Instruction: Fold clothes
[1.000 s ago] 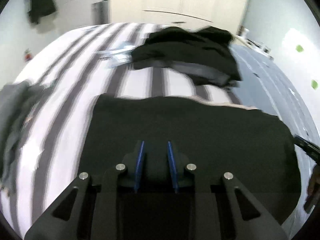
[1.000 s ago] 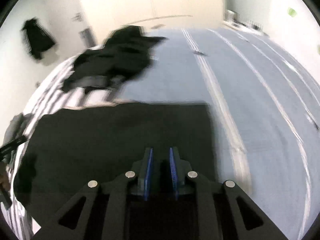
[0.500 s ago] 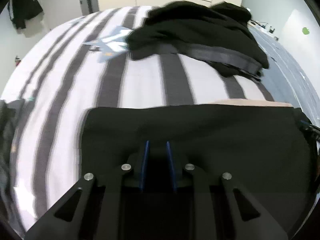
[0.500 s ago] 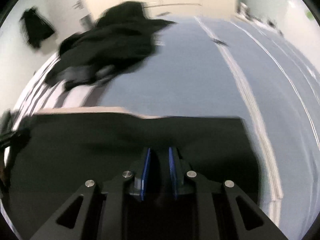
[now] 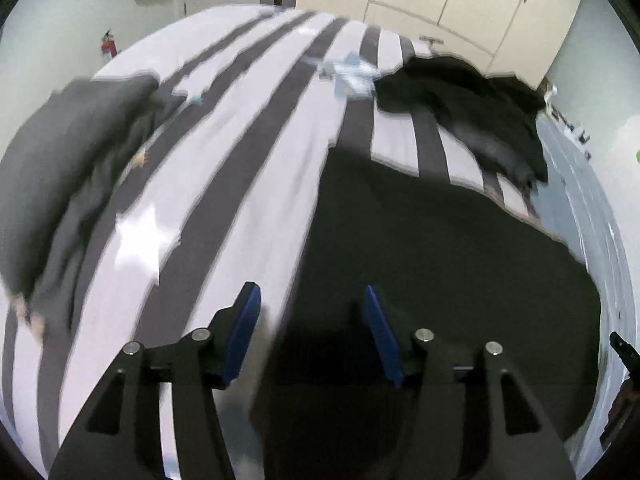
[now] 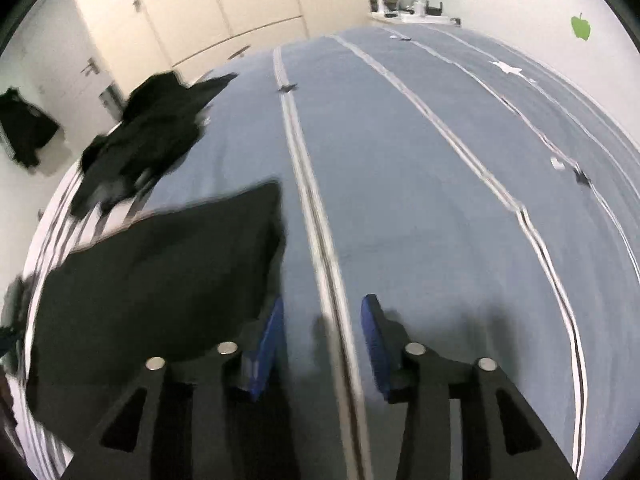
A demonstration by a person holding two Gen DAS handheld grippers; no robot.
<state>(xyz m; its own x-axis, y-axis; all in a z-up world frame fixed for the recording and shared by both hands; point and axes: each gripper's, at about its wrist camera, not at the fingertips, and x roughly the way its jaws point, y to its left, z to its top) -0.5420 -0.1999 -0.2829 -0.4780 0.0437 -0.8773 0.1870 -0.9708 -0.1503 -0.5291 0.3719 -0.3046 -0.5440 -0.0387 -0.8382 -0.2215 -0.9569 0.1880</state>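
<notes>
A black garment (image 5: 440, 256) lies flat and folded on the bed; it also shows in the right wrist view (image 6: 152, 272). My left gripper (image 5: 310, 312) is open and empty above the garment's left edge, over the striped cover. My right gripper (image 6: 322, 328) is open and empty just right of the garment's right edge, over the blue sheet. Neither gripper holds the cloth.
A pile of black clothes (image 5: 464, 108) lies further back on the bed, also in the right wrist view (image 6: 148, 136). A grey garment (image 5: 60, 168) lies at the left. A light blue item (image 5: 352, 74) sits near the pile. Wardrobe doors (image 6: 216, 4) stand behind.
Both grippers were shut on the black garment's near edge and have opened and let it go. The left one swung left, the right one swung right, off the cloth.
</notes>
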